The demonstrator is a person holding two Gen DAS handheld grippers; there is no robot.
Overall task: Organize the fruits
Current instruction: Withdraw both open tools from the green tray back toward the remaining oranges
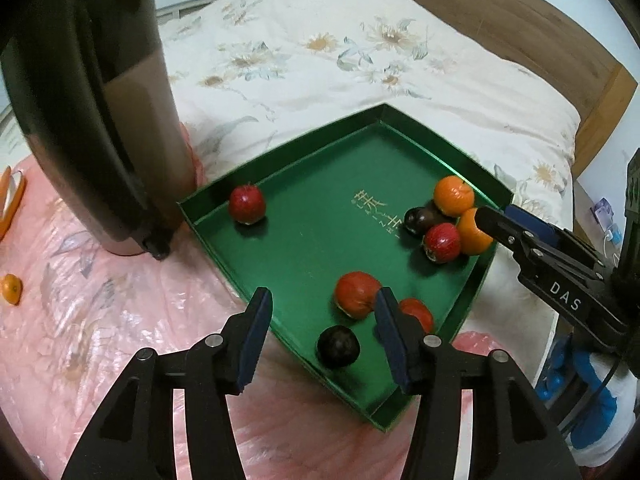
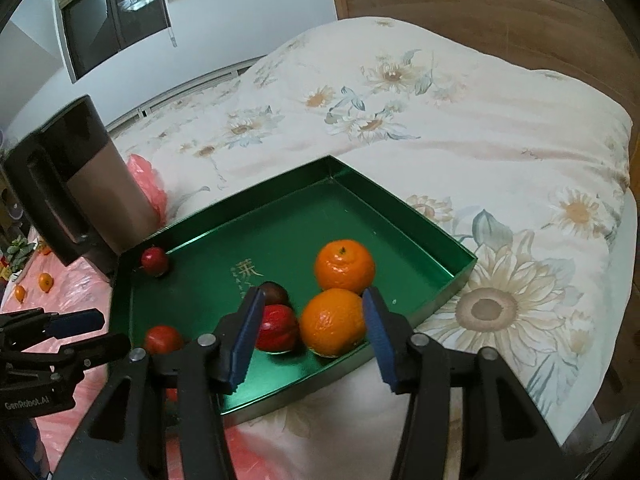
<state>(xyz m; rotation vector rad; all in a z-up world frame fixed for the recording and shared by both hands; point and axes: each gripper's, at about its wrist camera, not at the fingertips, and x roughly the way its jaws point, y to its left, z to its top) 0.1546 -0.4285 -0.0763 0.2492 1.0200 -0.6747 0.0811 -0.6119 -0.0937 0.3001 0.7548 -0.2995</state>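
Note:
A shallow green tray (image 1: 280,168) (image 2: 240,200) lies half on a pink sheet, half on a quilt. In it are two oranges (image 1: 454,196) (image 2: 345,266), several red fruits (image 1: 247,204) and two dark ones (image 1: 338,346). My left gripper (image 1: 324,300) (image 2: 108,332) hangs open over the tray's near corner. A red fruit (image 1: 356,294) lies just beyond its right finger and the dark fruit lies below, neither one pressed. My right gripper (image 2: 314,300) (image 1: 496,216) is open astride the nearer orange (image 2: 332,322) (image 1: 474,232). Its left pad stands clear of that orange.
A tall dark jug (image 1: 92,120) (image 2: 80,184) stands close to the tray's left corner. Small oranges (image 1: 10,289) (image 2: 45,281) lie on the pink plastic sheet (image 1: 100,320). Beyond the tray the floral quilt (image 1: 360,60) rises, with a wooden headboard (image 1: 520,12) behind it.

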